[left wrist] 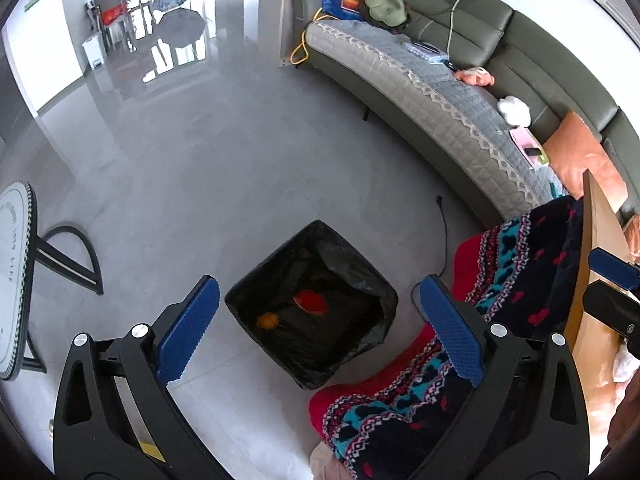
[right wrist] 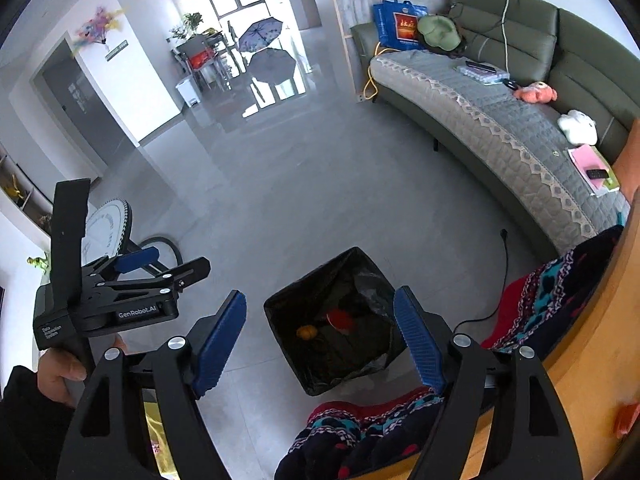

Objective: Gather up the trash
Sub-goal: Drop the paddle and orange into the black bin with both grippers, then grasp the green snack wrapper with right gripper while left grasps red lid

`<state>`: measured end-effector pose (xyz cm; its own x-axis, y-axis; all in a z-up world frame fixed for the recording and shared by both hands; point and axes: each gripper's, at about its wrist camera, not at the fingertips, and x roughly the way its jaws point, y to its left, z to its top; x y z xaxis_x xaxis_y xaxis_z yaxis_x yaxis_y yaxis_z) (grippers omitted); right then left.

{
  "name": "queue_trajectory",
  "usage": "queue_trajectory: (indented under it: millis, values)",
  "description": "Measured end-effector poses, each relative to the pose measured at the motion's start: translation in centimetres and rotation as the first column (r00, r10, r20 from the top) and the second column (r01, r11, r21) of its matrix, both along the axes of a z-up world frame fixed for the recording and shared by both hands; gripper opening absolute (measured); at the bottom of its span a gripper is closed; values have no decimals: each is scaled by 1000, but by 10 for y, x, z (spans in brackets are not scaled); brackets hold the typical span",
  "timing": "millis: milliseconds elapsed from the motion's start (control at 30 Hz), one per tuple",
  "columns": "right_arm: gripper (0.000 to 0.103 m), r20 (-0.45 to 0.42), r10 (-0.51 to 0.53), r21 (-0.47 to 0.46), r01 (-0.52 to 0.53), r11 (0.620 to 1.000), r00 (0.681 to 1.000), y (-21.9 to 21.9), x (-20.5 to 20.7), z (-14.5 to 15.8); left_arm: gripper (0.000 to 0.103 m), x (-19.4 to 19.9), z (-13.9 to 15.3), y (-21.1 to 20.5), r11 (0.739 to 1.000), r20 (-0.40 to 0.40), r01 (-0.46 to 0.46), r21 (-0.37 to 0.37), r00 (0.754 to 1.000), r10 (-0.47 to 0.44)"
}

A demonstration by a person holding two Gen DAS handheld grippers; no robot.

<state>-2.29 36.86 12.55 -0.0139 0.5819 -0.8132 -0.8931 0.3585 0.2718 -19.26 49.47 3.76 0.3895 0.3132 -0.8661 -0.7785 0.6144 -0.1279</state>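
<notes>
Below both claws, bin (left wrist: 312,304) with black liner stands on floor (left wrist: 240,160), mouth open upward; red scrap (left wrist: 311,302) and orange lump (left wrist: 267,321) lie inside, probably wrappers or peel, too dim to tell. Left claw (left wrist: 320,332) wide open, empty, bin framed between its pads. Right claw (right wrist: 320,340) open too, nothing held, bin likewise ahead and below. Patterned blanket (left wrist: 500,280) drapes beside bin; wooden tabletop (right wrist: 592,340) edge at right. Sofa (left wrist: 460,92) beyond, well apart
</notes>
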Motion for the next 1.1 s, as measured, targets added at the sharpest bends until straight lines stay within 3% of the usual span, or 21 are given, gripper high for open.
queue_trajectory:
  millis: [267,533,767,1100]
  values:
    - [77,-4,-87,22,87,996,996,-37,7,12,97,17,10,-26,996,29,94,-4,995,-94]
    - [77,19,-219,46,218,975,976,-109,24,31,97,63,31,-74,972,77,236,12,969,-236]
    - [77,35,-327,67,325,943,944,-188,46,42,97,106,47,-141,941,99,338,22,936,-339]
    - [77,56,-471,36,470,882,880,-283,87,41,97,151,59,-228,897,59,437,66,896,-441]
